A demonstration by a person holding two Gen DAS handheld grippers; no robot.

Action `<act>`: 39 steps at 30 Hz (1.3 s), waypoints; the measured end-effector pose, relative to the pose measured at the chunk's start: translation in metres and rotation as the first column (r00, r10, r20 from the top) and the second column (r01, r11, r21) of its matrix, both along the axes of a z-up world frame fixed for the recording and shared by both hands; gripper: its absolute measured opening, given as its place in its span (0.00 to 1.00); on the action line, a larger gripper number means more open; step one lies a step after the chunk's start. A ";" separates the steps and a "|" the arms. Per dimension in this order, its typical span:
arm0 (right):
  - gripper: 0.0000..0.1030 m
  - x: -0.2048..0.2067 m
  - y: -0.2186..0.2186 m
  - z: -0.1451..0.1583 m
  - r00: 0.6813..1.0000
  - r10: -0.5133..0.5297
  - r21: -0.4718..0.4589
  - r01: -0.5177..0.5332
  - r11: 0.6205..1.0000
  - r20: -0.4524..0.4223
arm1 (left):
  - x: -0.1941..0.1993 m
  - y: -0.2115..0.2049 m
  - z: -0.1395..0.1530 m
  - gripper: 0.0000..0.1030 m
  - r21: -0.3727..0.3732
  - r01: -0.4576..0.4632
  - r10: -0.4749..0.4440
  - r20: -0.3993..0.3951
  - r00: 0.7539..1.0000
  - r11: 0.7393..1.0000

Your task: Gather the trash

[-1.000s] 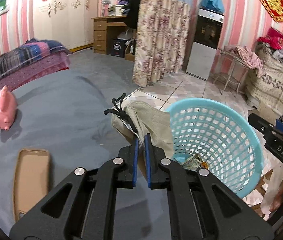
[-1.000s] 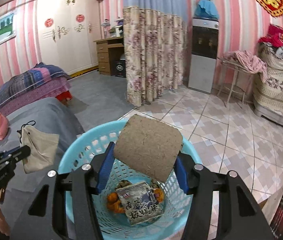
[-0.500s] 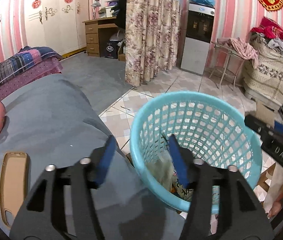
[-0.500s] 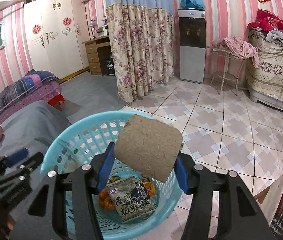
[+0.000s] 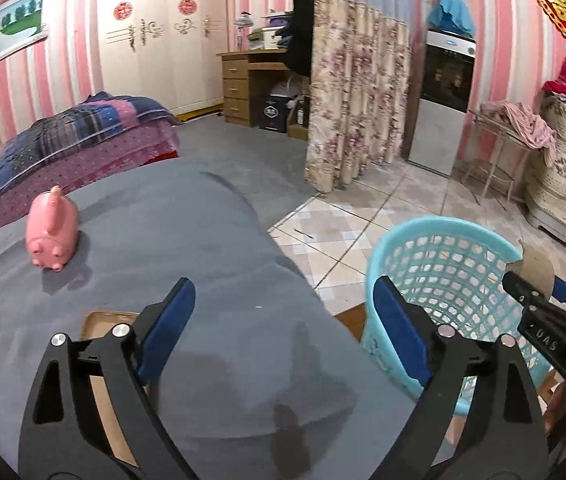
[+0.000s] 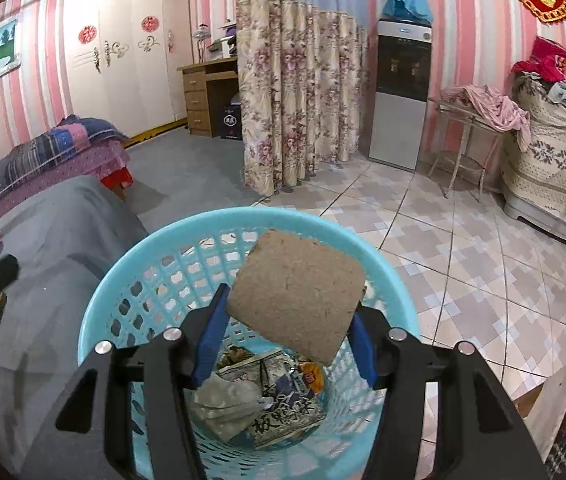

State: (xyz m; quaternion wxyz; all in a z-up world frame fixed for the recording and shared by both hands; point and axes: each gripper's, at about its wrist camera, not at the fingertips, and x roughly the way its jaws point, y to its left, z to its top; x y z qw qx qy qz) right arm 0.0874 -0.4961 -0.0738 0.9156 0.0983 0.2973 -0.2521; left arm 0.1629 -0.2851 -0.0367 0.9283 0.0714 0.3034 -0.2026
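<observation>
Cardboard over basket, lower centre of right view.
Turquoise basket (image 6: 243, 224) holding snack wrapper (image 6: 283, 408) printed "板鸭"; right gripper (image 6: 285, 340) clamped on brown cardboard (image 6: 297, 294); left gripper (image 5: 283, 324) spread wide; "DAS" legible at right edge of left view.

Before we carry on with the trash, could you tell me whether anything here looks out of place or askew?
Nothing is spilled or damaged. The one oddity: the brown board sits tilted in the right gripper, one corner hanging down over the blue basket. The left gripper is open and empty over the grey bed.
</observation>
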 end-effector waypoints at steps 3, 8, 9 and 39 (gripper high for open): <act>0.55 0.007 0.006 -0.003 1.000 -0.011 -0.022 0.011 1.000 -0.015 | 0.002 0.006 0.003 0.88 0.004 -0.010 0.010 0.005 1.000 1.000; 0.79 0.009 0.011 -0.005 0.999 -0.029 -0.035 0.028 0.999 -0.013 | 0.003 0.015 0.007 0.90 0.008 -0.014 0.014 -0.002 1.000 1.000; 0.81 0.009 0.011 -0.005 0.999 -0.032 -0.039 0.031 0.999 -0.013 | 0.002 0.019 0.008 0.91 0.005 -0.019 0.019 -0.003 1.000 1.000; 0.96 -0.094 0.215 0.061 0.955 0.268 -0.053 -0.263 0.963 0.128 | -0.148 0.219 0.022 0.95 0.016 -0.260 0.258 0.087 0.962 0.965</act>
